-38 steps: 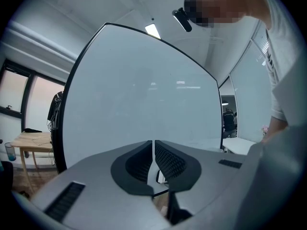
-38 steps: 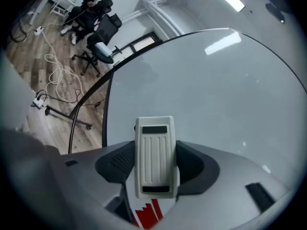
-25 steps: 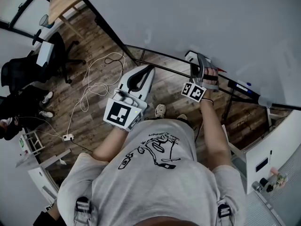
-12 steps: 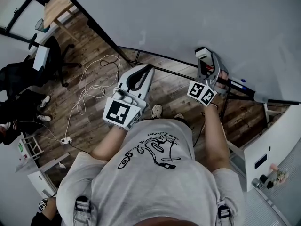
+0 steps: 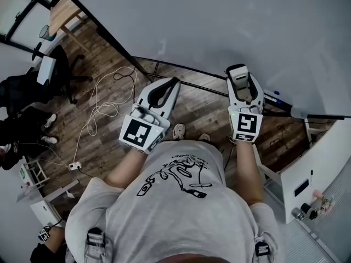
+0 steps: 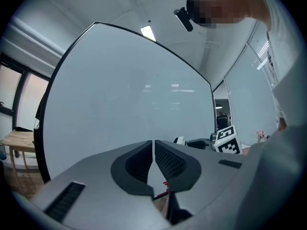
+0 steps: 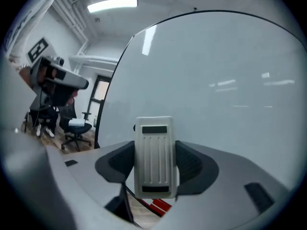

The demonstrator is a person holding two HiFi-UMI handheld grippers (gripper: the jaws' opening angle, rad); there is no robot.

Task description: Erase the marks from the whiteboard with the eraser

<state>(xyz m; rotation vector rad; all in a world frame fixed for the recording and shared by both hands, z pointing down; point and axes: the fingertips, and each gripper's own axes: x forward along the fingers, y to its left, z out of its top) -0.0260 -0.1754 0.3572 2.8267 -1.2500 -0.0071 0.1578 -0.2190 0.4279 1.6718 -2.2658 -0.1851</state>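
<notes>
A large whiteboard (image 5: 230, 26) fills the far side of the head view and looks blank where I can see it (image 7: 206, 80). My right gripper (image 5: 239, 76) is shut on a white ribbed eraser (image 7: 153, 156), held upright between the jaws close to the board's lower edge. The eraser (image 5: 239, 75) shows as a pale block at the jaw tips. My left gripper (image 5: 164, 89) hangs lower and to the left, away from the board, its jaws shut with nothing between them (image 6: 153, 150). The whiteboard (image 6: 124, 90) shows no marks in the left gripper view either.
The board's dark stand bars (image 5: 186, 84) run along its base over a wooden floor. A white cable (image 5: 104, 106) loops on the floor at left. An office chair (image 5: 55, 70) and a wooden table (image 5: 63, 12) stand far left. Marker pens (image 5: 277, 96) lie on the board's ledge at right.
My right gripper has turned and shifted a little right along the board's lower edge, now holding the eraser end-on toward the board. The left gripper has stayed put.
</notes>
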